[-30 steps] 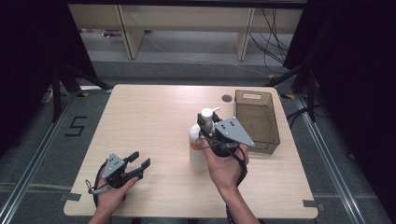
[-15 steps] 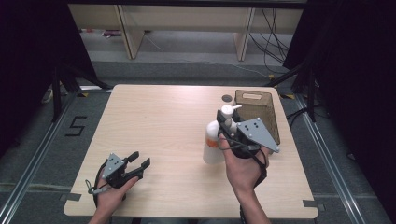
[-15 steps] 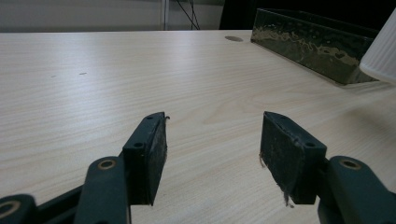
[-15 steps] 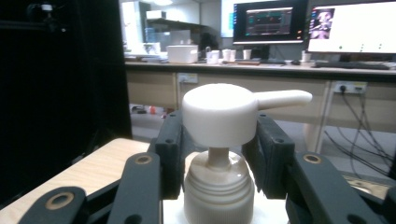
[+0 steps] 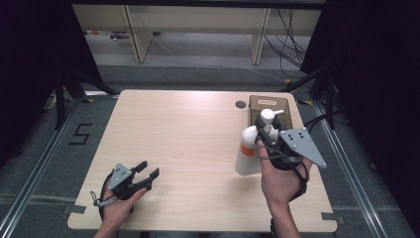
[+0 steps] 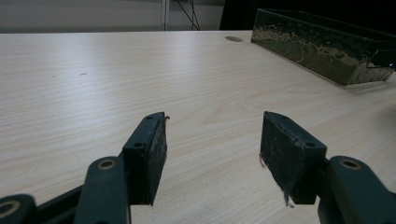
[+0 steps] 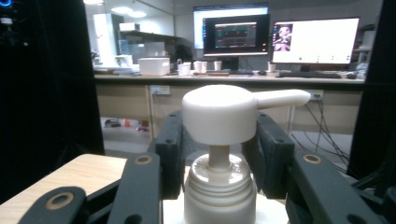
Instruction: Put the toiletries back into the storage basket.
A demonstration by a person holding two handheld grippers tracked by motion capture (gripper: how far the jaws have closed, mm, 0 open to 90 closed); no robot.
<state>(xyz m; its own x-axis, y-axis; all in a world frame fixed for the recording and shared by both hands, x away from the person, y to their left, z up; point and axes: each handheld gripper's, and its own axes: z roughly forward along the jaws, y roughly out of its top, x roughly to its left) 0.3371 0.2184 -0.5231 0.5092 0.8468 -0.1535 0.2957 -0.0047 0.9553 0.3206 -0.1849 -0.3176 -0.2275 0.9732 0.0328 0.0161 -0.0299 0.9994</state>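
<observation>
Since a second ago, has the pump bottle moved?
Yes. The pump bottle, held in the right gripper, moved right, toward the dark bin.

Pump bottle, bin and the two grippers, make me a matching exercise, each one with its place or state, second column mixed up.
Things:
1. pump bottle
2. dark bin
3. left gripper
4. right gripper

States:
A. open, nothing between its fingers
B. far right of the table, behind the bottle
C. white with an orange label, held at the neck
D. closed around the bottle's neck

Pairs: 1-C, 2-B, 3-A, 4-D
</observation>
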